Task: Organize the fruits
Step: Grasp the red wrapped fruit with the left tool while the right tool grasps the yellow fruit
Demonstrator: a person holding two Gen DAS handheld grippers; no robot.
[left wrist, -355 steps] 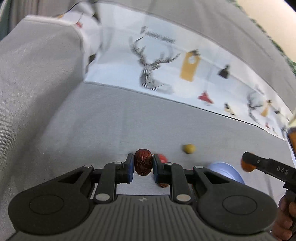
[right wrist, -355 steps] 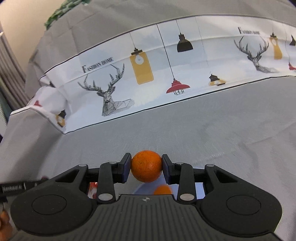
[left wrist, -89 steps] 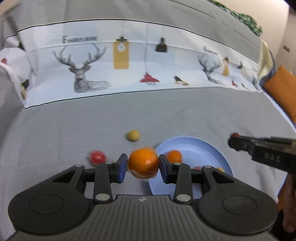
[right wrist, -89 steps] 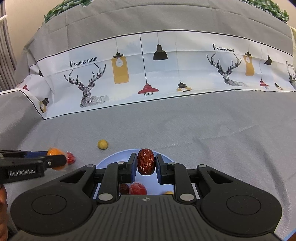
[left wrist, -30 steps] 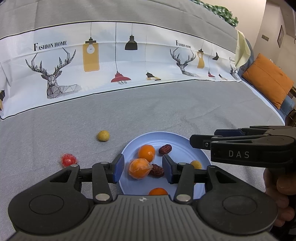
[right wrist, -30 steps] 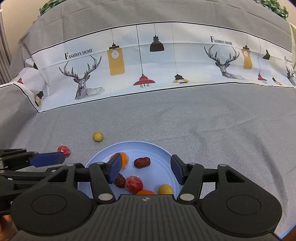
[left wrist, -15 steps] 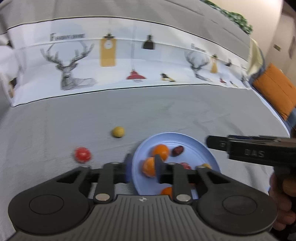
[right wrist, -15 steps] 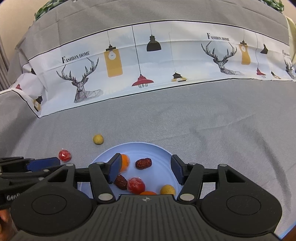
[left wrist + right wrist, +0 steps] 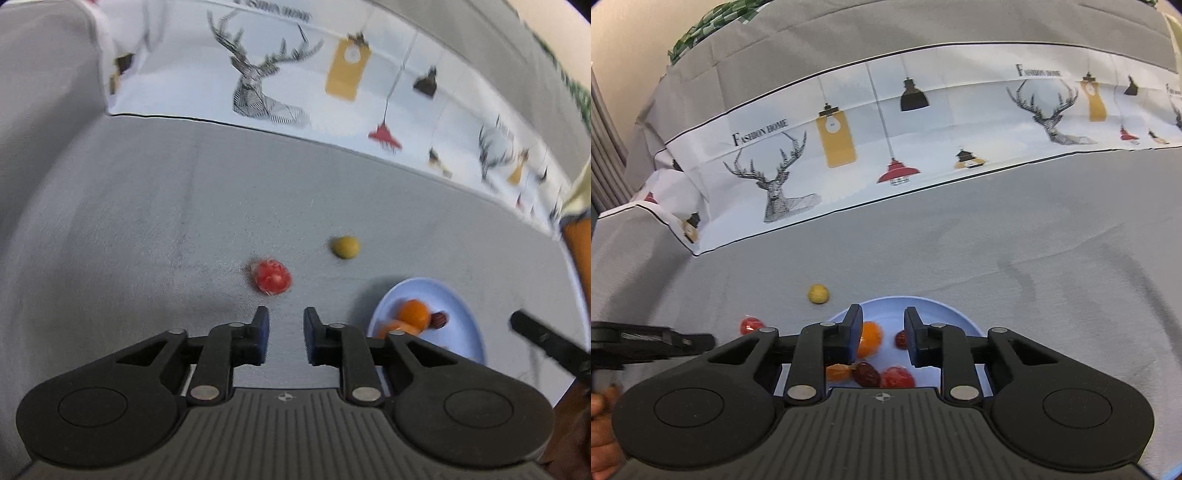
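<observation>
A red wrapped fruit (image 9: 272, 277) lies on the grey cloth just beyond my left gripper (image 9: 286, 325). That gripper's jaws are opening, a narrow gap between them and nothing in it. A small yellow fruit (image 9: 345, 247) sits further off to the right. The blue plate (image 9: 461, 321) holds oranges (image 9: 413, 314) and dates. My right gripper (image 9: 882, 328) hovers over the blue plate (image 9: 923, 301), its jaws closing on nothing. Below it lie an orange (image 9: 870, 338), dates (image 9: 866, 373) and a red fruit (image 9: 897, 376).
A white printed cloth band (image 9: 923, 129) with deer and lamps runs along the back of the grey surface. An orange cushion (image 9: 578, 251) shows at the right edge. The other gripper's arm (image 9: 546, 339) crosses beside the plate. Grey cloth extends left of the fruits.
My left gripper swung left, off the plate and toward the red fruit on the cloth, rolling as it went. My right gripper stayed over the plate and its jaws drew in from wide.
</observation>
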